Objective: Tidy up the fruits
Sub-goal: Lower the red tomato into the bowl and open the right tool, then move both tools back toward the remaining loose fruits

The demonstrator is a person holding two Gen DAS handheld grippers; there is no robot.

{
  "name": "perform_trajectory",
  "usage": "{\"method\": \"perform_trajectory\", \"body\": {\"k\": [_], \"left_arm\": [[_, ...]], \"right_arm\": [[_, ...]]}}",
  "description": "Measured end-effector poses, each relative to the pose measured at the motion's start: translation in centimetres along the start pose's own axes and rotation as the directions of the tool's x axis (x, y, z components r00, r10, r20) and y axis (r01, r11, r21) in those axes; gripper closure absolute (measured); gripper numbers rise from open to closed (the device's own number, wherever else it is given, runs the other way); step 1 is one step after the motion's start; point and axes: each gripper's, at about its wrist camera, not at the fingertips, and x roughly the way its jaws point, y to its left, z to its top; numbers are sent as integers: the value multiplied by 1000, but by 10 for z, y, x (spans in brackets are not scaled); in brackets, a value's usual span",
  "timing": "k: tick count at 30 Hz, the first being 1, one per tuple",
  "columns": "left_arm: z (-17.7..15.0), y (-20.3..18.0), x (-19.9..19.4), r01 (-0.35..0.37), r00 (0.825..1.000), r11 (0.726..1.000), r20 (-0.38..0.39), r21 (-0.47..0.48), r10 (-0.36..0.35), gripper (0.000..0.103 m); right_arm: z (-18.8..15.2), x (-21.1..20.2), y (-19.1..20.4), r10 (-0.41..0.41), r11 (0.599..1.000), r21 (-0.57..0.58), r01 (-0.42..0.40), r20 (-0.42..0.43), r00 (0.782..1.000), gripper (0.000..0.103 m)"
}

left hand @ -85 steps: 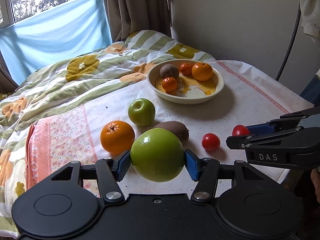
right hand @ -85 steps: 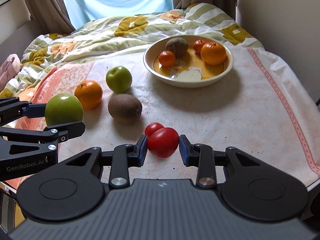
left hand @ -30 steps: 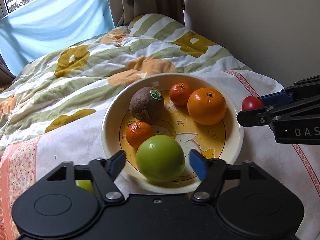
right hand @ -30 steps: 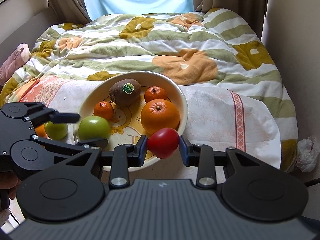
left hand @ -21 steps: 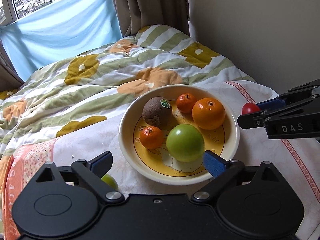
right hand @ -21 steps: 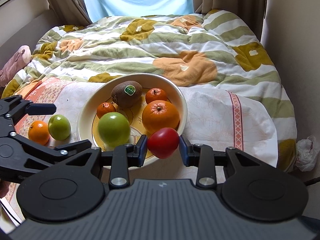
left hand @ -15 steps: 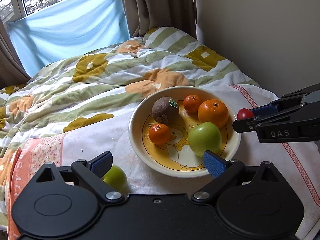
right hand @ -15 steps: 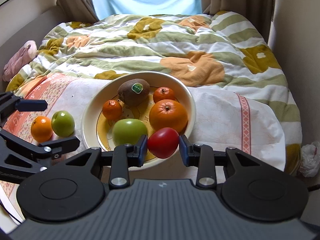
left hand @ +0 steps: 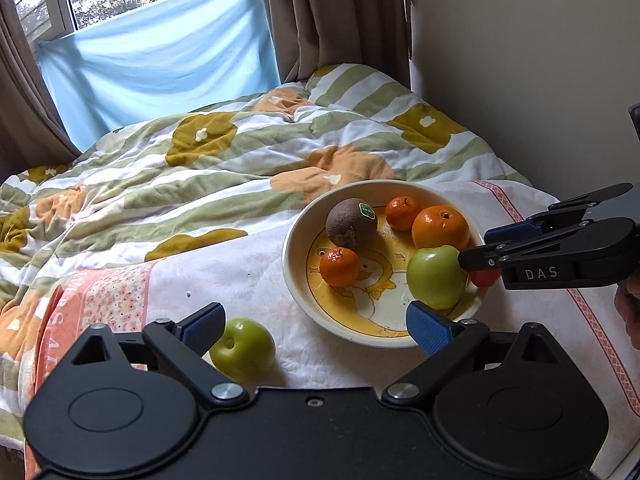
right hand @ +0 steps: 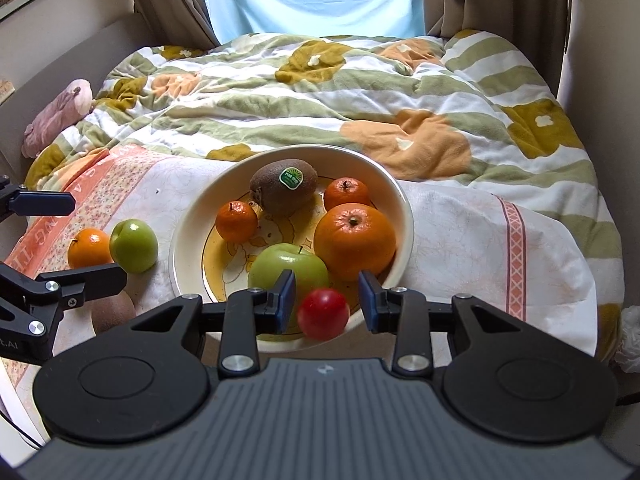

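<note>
A cream bowl [left hand: 294, 264] [right hand: 404, 200] on the table holds a kiwi [right hand: 283, 186], two small tangerines [right hand: 236, 221], a large orange [right hand: 355, 237] and a green apple [right hand: 288, 270] [left hand: 436, 278]. My right gripper [right hand: 327, 300] is open over the bowl's near rim; a red tomato [right hand: 323, 314] [left hand: 484, 278] lies between its pads, apart from both. My left gripper [left hand: 316, 330] is wide open and empty, drawn back from the bowl, above a second green apple [left hand: 243, 349] [right hand: 134, 245] on the cloth.
An orange [right hand: 90, 248] and a kiwi [right hand: 114, 312] lie on the cloth left of the bowl. A striped quilt [right hand: 320, 92] covers the bed behind the table. A wall [left hand: 520, 60] stands at the right. The table edge runs near the right gripper.
My left gripper let go of the large green apple in the bowl and drew back. My right gripper moved over the bowl and opened, freeing the tomato.
</note>
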Motion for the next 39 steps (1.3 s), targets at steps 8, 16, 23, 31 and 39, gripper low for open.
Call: {"method": "perform_trajectory", "body": {"k": [8, 16, 23, 31, 39], "left_arm": [[-2, 0, -5, 0, 1000, 1000, 1, -11, 0, 4], [-4, 3, -16, -9, 1000, 1000, 19, -24, 9, 4], [-10, 14, -43, -28, 997, 998, 77, -50, 31, 4], [-24, 34, -95, -25, 985, 998, 168, -61, 35, 2], [-42, 64, -125, 16, 982, 1000, 187, -20, -12, 1]], "right_arm": [[-2, -8, 0, 30, 1000, 5, -30, 20, 999, 1], [0, -22, 9, 21, 1000, -4, -21, 45, 999, 0], [6, -51, 19, -1, 1000, 5, 1, 103, 995, 0], [8, -102, 41, -35, 999, 43, 29, 159, 987, 0], [-5, -140, 90, -136, 988, 95, 121, 169, 976, 0]]}}
